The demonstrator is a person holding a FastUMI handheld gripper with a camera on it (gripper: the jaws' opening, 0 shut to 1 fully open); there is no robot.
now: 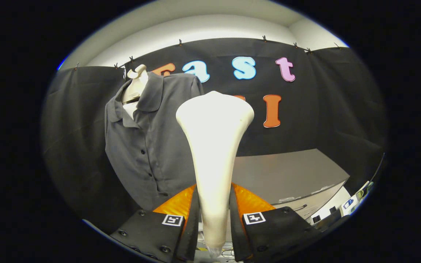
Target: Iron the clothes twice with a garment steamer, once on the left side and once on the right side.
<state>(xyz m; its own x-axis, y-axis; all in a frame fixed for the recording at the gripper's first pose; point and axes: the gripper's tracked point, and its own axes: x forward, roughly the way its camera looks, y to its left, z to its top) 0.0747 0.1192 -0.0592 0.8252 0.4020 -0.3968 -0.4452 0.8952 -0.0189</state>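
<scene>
No readable text; only a square coded marker (172, 220) sits atop each of the jaws.

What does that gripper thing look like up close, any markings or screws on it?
The gripper has two flat, wedge-shaped fingers. Each carries a small square black-and-white tag on top, and round screw heads dot the near edges. The fingers taper forward to ribbed-looking tips.

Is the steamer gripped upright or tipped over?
Upright. The gripper is shut on the steamer, both fingers pressing its narrow handle; its wide head points up, just beside the grey shirt.
</scene>
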